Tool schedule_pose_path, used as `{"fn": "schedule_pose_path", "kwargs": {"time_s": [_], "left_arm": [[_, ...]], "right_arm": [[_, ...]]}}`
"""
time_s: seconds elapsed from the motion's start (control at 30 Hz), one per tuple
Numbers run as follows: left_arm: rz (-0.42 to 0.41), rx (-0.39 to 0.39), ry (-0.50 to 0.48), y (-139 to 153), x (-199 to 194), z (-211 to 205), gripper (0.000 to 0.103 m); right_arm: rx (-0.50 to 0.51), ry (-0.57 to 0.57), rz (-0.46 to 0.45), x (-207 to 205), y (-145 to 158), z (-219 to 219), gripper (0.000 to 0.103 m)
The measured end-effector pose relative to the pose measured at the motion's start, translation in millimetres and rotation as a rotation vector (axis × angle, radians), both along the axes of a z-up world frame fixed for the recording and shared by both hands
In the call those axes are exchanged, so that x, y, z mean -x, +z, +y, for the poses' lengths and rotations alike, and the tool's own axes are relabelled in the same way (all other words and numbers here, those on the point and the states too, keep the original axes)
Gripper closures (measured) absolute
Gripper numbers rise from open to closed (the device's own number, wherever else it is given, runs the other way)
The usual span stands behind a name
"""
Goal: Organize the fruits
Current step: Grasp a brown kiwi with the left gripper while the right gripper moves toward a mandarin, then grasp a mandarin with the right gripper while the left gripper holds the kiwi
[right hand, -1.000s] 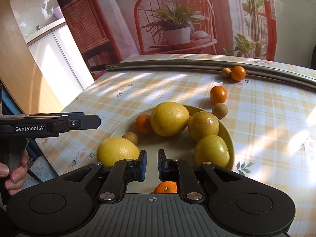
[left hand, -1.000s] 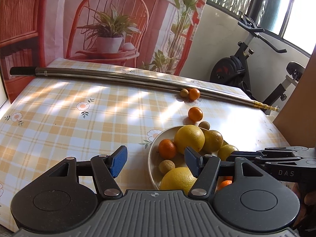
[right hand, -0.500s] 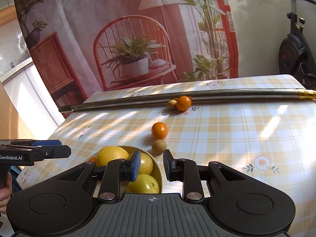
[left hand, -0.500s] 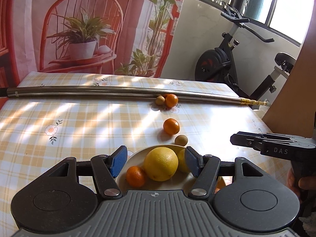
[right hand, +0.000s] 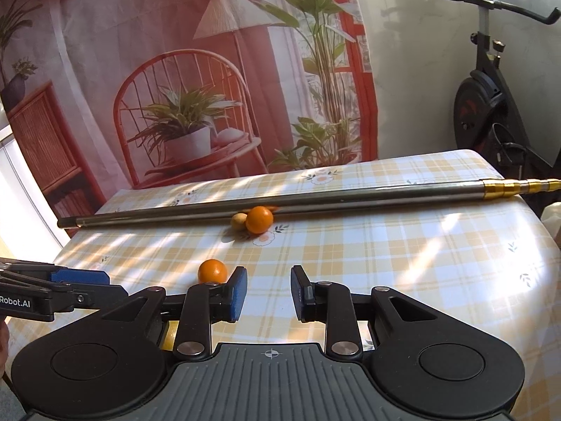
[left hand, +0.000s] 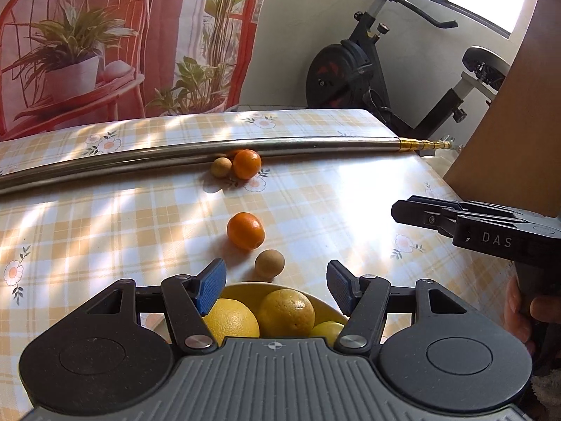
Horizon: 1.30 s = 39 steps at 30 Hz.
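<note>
A yellow bowl (left hand: 245, 289) holds large yellow citrus fruits (left hand: 285, 310) right under my left gripper (left hand: 276, 282), which stands open with nothing between its pads. Just beyond the bowl lie a small brown fruit (left hand: 269, 263) and a tangerine (left hand: 245, 230). Farther off, a second tangerine (left hand: 247, 164) and a brown fruit (left hand: 221, 167) rest against a metal pole (left hand: 315, 144). My right gripper (right hand: 268, 293) hovers over bare tablecloth, its jaws parted a little and empty. The near tangerine (right hand: 212, 271) sits left of its left finger; the far tangerine (right hand: 259, 220) is ahead.
The pole (right hand: 350, 196) crosses the whole table near its far edge. An exercise bike (left hand: 368, 63) stands beyond the table's right corner, and a brown board (left hand: 508, 105) rises at the right. A printed curtain hangs behind. The checked tablecloth (right hand: 403, 263) is sunlit.
Both grippers have swung away from over the bowl toward the far fruits, so the bowl has slid to the bottom of the views. The right jaws went from shut to slightly parted.
</note>
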<state>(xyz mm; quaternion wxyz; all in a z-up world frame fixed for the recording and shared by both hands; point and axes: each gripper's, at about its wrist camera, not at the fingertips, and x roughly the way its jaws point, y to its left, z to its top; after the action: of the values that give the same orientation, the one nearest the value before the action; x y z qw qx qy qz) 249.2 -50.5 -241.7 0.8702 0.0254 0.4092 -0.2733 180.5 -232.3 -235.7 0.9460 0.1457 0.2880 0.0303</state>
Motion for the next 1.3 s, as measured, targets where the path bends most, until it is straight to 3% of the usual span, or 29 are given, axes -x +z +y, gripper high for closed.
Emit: {"fn": "schedule_pose_path", "kwargs": {"time_s": [0.47,0.73,0.87,1.1,1.3], "left_arm": [[0.166,-0.029,0.028,-35,-55,-30,0.058],[0.227,-0.03,0.038,-45,-63,-38,0.058],[0.201,-0.058,0.014,-48,-59,-41,0.074],[0.124,-0.052,-0.025,-37,-45,-37,0.074],[0.054,-0.021,0.006,-15,-34,-22,0.074]], "right_arm": [[-0.055,-0.038,0.025,-6,-18,-22,0.072],[-0.076,-0.052,0.037,-5,-26,-30,0.072],[-0.093,-0.058,0.046,-4,-31,-33,0.072],[-0.088,-0.054,0.052,-4,-33,-30,0.072],[-0.078,-0.039,0.056,-6,-35,-24,0.072]]}}
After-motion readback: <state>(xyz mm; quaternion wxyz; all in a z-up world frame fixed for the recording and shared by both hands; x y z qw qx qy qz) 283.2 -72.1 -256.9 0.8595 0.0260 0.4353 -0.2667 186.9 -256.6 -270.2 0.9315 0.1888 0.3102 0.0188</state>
